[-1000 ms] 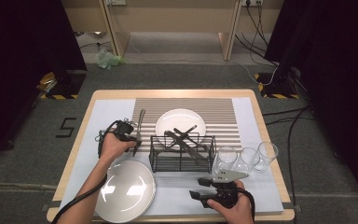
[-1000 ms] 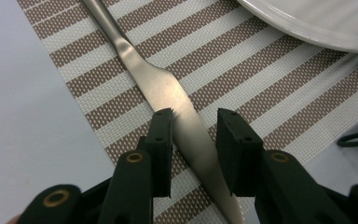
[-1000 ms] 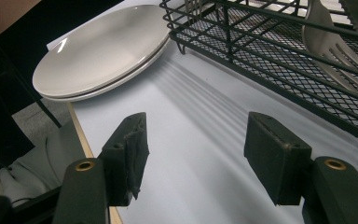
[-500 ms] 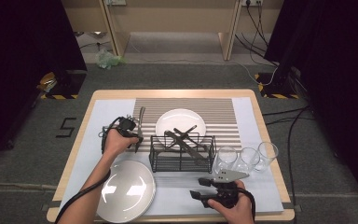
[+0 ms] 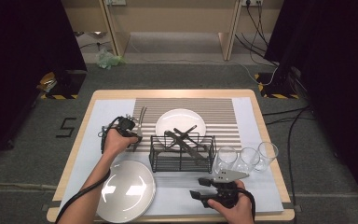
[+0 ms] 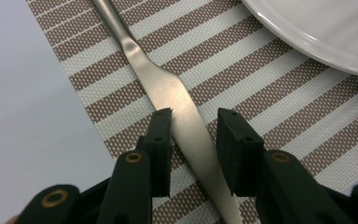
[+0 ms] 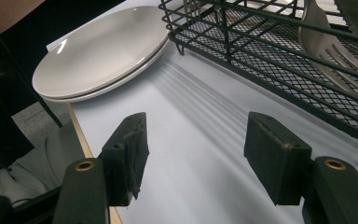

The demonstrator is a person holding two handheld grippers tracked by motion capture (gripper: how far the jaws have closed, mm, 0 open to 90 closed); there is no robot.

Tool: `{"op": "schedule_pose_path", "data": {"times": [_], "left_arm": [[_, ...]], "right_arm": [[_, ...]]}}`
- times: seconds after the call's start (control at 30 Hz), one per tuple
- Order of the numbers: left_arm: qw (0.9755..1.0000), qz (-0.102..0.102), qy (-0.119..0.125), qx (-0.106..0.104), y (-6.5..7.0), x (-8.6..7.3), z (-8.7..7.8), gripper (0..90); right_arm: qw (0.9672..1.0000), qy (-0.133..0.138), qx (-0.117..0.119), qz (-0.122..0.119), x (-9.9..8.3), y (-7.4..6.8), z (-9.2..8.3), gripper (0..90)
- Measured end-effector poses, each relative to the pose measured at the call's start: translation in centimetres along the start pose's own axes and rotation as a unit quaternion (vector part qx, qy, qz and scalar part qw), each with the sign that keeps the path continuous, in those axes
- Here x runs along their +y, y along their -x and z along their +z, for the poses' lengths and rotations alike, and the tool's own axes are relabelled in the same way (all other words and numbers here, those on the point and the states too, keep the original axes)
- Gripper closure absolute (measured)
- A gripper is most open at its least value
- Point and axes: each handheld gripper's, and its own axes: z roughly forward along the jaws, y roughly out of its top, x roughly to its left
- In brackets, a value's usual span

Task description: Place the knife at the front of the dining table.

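Note:
A silver table knife [image 6: 163, 84] lies on the striped placemat [image 6: 270, 102], left of a white plate [image 5: 181, 122]. My left gripper [image 6: 193, 116] is low over it, jaws part open, one on each side of the blade; a gap shows at the right pad, so nothing is clamped. In the high view the left gripper [image 5: 135, 133] sits at the knife's [image 5: 142, 114] near end. My right gripper [image 7: 196, 135] stands open over the pale mat near the table's front, nothing between its jaws; from above the right gripper [image 5: 196, 189] points left.
A black wire basket [image 5: 182, 151] holding utensils stands mid-table. Stacked white plates [image 5: 126, 189] rest at the front left and also appear as plates [image 7: 98, 56] in the right gripper view. Three clear glasses [image 5: 247, 158] stand right of the basket.
The left hand has shifted only slightly by the knife. The right hand has kept still.

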Motion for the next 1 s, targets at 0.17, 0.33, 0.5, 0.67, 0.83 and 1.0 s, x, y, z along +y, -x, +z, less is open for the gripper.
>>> {"op": "schedule_pose_path", "data": {"times": [0.17,0.33,0.5,0.67,0.83,1.0], "left_arm": [[0.9998,0.002,0.020,0.001,0.4,-0.2,-0.8,56.1],[0.9988,0.006,0.048,0.007,0.6,-0.6,-2.0,43.5],[0.9972,0.020,0.072,0.013,0.6,-1.1,-3.5,32.0],[0.9938,0.007,0.109,0.020,0.4,-2.2,-5.7,27.7],[0.9893,0.003,0.143,0.028,0.6,-3.3,-7.8,27.2],[0.9864,0.002,0.161,0.031,1.2,-4.6,-9.0,27.0]], "right_arm": [[1.0000,0.005,-0.001,-0.003,0.0,0.1,0.0,39.8],[1.0000,0.004,-0.001,-0.001,0.0,0.2,-0.1,39.8],[1.0000,0.005,0.000,0.000,0.0,0.1,-0.1,39.8],[1.0000,0.009,0.000,0.004,-0.1,0.2,-0.3,39.8],[0.9999,0.012,0.003,0.009,-0.1,0.3,-0.4,39.8],[0.9999,0.012,0.004,0.009,-0.1,0.3,-0.4,39.9]]}}
